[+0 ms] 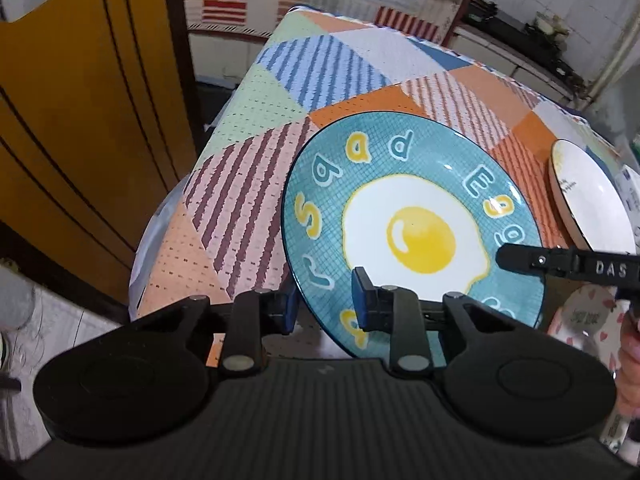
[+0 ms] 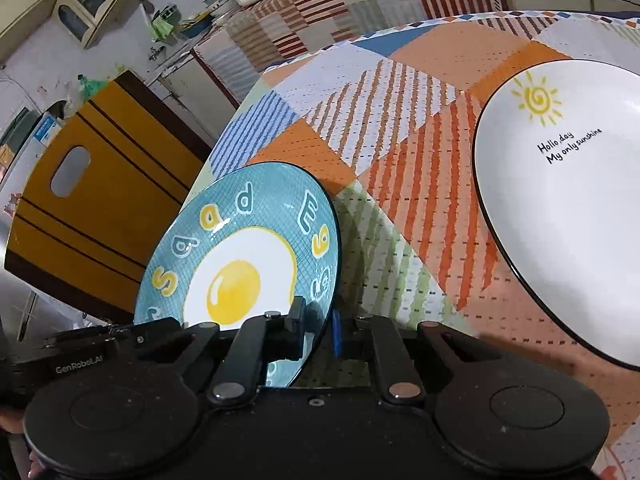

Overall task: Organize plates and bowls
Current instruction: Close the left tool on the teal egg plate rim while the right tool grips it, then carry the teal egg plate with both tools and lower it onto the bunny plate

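Left tool (image 1: pixel 326 300): jaws narrowed onto the near rim of the egg plate (image 1: pixel 412 232), one blue pad (image 1: pixel 362 300) on the plate's face, the other beneath the rim. Right tool (image 2: pixel 318 330): jaws drawn close on the opposite rim of the same plate (image 2: pixel 240 264), one finger on the face, a blue pad (image 2: pixel 337 332) behind the edge. The plate is tilted, gripped at both sides above the patchwork-covered bench (image 1: pixel 256 128). A white plate (image 2: pixel 568 200) with a sun motif lies flat on the bench, apart from the egg plate. A yellow cabinet (image 1: pixel 80 120) stands beside the bench.
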Demonstrator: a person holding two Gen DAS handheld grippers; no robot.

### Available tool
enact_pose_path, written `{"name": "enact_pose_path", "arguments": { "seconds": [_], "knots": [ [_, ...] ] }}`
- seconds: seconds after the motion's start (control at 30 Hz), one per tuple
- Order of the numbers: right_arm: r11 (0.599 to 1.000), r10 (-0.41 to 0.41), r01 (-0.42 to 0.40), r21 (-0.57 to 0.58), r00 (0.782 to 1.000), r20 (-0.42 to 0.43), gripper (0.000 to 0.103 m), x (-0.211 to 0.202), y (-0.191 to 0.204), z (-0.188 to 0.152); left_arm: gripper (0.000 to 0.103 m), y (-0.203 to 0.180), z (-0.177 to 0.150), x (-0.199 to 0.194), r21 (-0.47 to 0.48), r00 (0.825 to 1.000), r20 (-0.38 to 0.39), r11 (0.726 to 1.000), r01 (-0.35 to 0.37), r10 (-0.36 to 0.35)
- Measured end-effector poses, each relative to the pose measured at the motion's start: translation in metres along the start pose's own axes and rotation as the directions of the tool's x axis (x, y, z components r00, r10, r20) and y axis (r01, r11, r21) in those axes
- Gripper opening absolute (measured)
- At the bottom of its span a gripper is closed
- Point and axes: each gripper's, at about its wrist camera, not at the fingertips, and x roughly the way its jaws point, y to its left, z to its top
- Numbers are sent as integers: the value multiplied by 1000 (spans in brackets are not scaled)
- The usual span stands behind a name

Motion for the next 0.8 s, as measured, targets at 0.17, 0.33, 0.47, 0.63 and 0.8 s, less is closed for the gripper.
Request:
{"name": "enact_pose_path", "arguments": {
  "seconds": [0.17, 0.33, 0.47, 0.63, 0.8],
  "knots": [
    [1000, -4, 4, -30, 1000, -7, 16, 0, 3, 0, 25, -2, 3, -2, -5, 1000, -22, 1000, -16, 16],
    [998, 20, -20, -64, 1000, 2, 16, -9, 3, -3, 25, -5, -4, -17, -31, 1000, -12, 999, -20, 20],
    [994, 20, -19, -107, 1000, 7, 17, -21, 8, -7, 25, -16, -13, -35, 16, 999, 33, 999, -38, 37],
    [991, 46, -41, -127, 998, 35, 17, -39, 10, -12, 25, -26, -24, -61, 45, 997, 73, 998, -33, 30],
    [987, 80, -70, -142, 995, 62, 17, -75, 16, -19, 25, -42, -30, -98, 70, 995, 98, 997, -29, 22]
  ]
}}
